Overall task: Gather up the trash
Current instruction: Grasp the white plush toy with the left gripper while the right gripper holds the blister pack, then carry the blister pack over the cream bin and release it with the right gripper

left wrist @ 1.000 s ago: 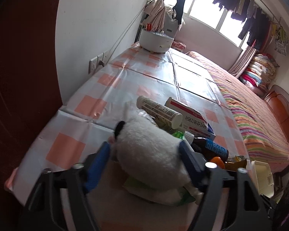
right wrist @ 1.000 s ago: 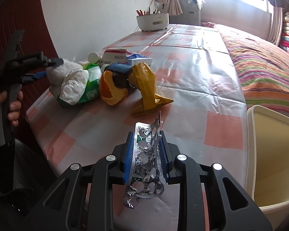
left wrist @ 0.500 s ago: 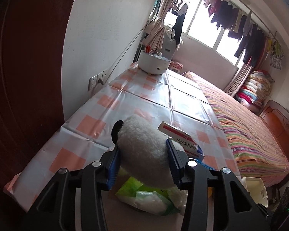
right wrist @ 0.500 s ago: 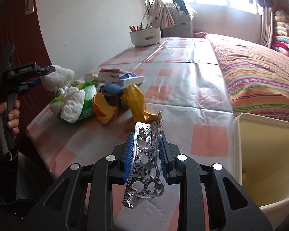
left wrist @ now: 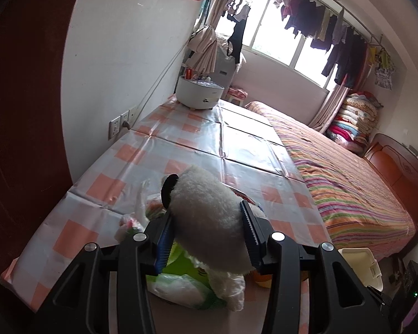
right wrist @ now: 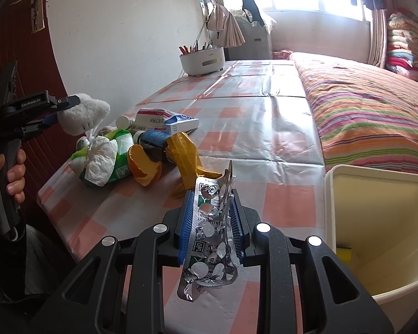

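The left claw (left wrist: 207, 232) is clamped on a white plush toy (left wrist: 209, 214), its blue pads sunk into the pile on both sides, and the toy hangs clear of the table (left wrist: 181, 150) above the heap of rubbish. It looks light, soft and springy, so it gives under the pads instead of slipping; a hold across the thick middle of the body, as here, seems the safest, since a thin ear or limb would probably pull out. The right claw (right wrist: 210, 220) is clamped on a spent foil blister pack (right wrist: 209, 231), which stands on edge between the pads, crumpled and bent. That pack is near weightless, thin and sharp-edged, stiff along its length but quick to fold across it, so a grip on its flat faces near the middle should keep it from swinging. It sits at the near edge of the table, just left of the cream bin (right wrist: 376, 222), which stands open at the right.

Left on the table, to the far left of the pack: a green wrapper stuffed with white tissue (right wrist: 103, 161), an orange peel (right wrist: 143, 167), a yellow crumpled bag (right wrist: 184, 153), a dark bottle (right wrist: 153, 140) and a medicine box (right wrist: 164, 118). The tissue and bag will crush flat and want a pinch on a bunched fold; the bottle looks smooth and round and may roll, so it is best taken across its barrel
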Tool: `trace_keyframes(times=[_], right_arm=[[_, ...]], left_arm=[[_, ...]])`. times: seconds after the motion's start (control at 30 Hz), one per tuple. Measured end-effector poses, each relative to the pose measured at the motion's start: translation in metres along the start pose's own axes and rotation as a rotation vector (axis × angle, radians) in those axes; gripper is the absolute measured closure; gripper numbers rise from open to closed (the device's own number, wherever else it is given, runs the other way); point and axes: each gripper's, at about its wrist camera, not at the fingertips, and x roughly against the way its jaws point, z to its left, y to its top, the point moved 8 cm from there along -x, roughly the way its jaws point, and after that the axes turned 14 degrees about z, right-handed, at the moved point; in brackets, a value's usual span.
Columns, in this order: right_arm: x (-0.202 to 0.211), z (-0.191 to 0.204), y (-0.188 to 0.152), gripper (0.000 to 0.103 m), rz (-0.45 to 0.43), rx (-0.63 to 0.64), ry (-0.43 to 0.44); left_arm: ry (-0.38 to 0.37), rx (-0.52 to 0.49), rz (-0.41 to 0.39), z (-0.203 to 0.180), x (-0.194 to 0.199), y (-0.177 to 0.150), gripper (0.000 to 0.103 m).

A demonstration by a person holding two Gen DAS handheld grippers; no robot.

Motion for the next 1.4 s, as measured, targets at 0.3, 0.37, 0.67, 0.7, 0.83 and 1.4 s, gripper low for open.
trace_keyframes(times=[0.3, 0.37, 0.67, 0.7, 0.83, 1.4], right_arm=[[0.016, -0.017, 0.0, 0.078, -0.045, -0.05, -0.018], [0.021, -0.024, 0.0, 0.078, -0.058, -0.069, -0.023], [0.048, -0.062, -0.013, 0.078, -0.113, -0.164, -0.059], [0.05, -0.066, -0.015, 0.078, -0.117, -0.174, -0.061], [0.06, -0.078, -0.02, 0.078, -0.14, -0.206, -0.076], [0.11, -0.138, -0.047, 0.078, -0.254, -0.364, -0.151]], left_arm=[[-0.057, -0.064, 0.008, -0.037, -0.001, -0.003, 0.06], [-0.077, -0.087, 0.009, -0.051, 0.0, -0.004, 0.06], [-0.166, -0.178, 0.027, -0.111, 0.003, -0.014, 0.06], [-0.177, -0.189, 0.031, -0.118, 0.003, -0.016, 0.06], [-0.201, -0.221, 0.045, -0.138, 0.003, -0.023, 0.06], [-0.308, -0.364, 0.112, -0.221, -0.005, -0.051, 0.06]])
